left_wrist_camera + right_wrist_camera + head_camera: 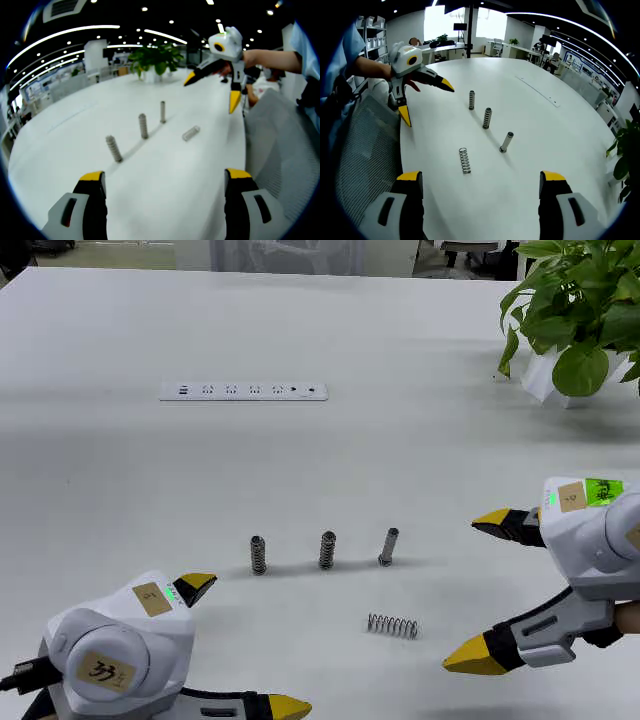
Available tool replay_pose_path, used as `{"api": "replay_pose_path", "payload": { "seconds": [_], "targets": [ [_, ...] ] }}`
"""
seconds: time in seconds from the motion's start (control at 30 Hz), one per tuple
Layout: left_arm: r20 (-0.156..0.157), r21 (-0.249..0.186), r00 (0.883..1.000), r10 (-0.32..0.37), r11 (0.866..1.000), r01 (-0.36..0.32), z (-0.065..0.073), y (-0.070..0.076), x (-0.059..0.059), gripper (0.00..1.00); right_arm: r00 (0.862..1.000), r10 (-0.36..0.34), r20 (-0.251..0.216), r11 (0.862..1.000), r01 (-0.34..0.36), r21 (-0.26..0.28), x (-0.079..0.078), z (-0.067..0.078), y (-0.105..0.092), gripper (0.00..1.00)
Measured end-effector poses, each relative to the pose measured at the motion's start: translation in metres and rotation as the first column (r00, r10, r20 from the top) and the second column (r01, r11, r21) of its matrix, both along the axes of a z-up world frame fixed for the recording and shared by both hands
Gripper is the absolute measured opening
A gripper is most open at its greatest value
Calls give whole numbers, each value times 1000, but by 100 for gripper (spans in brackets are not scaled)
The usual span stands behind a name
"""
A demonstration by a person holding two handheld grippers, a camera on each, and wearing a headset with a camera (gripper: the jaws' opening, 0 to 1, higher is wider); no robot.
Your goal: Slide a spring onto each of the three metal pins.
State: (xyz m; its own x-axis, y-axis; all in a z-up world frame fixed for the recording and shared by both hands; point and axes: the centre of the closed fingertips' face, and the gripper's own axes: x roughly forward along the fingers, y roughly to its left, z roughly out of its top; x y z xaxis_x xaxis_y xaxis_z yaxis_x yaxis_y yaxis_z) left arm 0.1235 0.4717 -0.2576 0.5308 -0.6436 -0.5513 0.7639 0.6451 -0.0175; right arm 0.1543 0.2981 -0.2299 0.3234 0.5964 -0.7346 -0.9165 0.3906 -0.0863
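White table point(100, 470): 2 sprung pins point(258, 554) point(327, 549), bare pin point(389, 546), loose spring point(392, 625). Left gripper point(250, 643), labelled "33", wide; right gripper point(468, 595) wide.

An open-plan office: white table point(100, 490) with power strip point(243, 391), potted plant point(575, 310), desks point(520, 51) under ceiling lights point(65, 34).

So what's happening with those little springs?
A person holds a white, yellow-tipped gripper in each hand over a white table. Three metal pins stand in a row: the left pin and middle pin already wear coiled springs; the right pin is bare. One loose metal spring lies flat nearby. The left gripper and right gripper are open and empty.
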Motion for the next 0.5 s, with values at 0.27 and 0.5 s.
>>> {"api": "replay_pose_path", "payload": {
  "seconds": [0.27, 0.5],
  "targets": [
    [-3, 10, 999, -50, 999, 50, -3, -12, -2, 99, 999, -54, -7, 998, 54, 34, -3, -2, -11, 98],
    [16, 24, 992, -125, 992, 125, -1, -32, 4, 97, 996, -84, -6, 996, 84, 43, -5, -3, -18, 98]
  ]
}}
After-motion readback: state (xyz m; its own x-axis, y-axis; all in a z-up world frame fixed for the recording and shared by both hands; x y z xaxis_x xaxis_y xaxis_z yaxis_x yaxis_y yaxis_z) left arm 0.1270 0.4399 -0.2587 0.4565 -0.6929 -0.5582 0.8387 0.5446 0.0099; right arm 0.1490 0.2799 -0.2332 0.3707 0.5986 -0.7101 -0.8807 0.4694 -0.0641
